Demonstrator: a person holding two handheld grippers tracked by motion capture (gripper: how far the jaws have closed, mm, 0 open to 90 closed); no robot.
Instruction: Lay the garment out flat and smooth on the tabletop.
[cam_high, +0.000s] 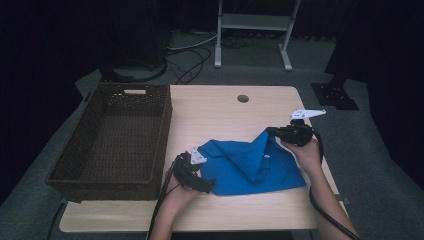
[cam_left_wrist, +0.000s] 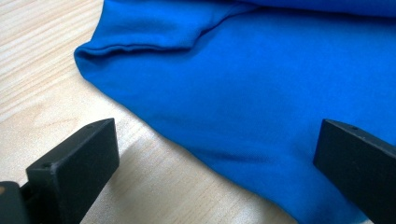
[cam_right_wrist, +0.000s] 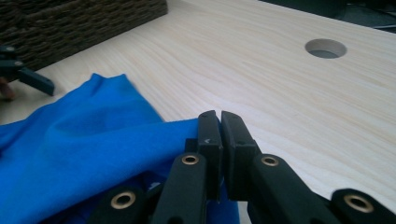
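A blue cloth (cam_high: 250, 165) lies rumpled on the wooden table (cam_high: 210, 110), right of centre. My right gripper (cam_high: 270, 131) is shut on its far right corner and holds that corner raised and drawn over the rest. In the right gripper view the jaws (cam_right_wrist: 219, 119) are pressed together with the blue cloth (cam_right_wrist: 93, 135) pinched between them. My left gripper (cam_high: 207, 186) is at the cloth's near left edge. Seen in the left gripper view, it (cam_left_wrist: 217, 135) stands open, one jaw over bare wood and the other over the blue cloth (cam_left_wrist: 261, 93), with nothing gripped.
A dark wicker basket (cam_high: 162, 130) stands on the left of the table, close to the cloth. A round cable hole (cam_high: 243, 98) sits near the table's far edge. Bare wood lies between the cloth and that far edge. A white stand (cam_high: 252, 22) is on the floor behind.
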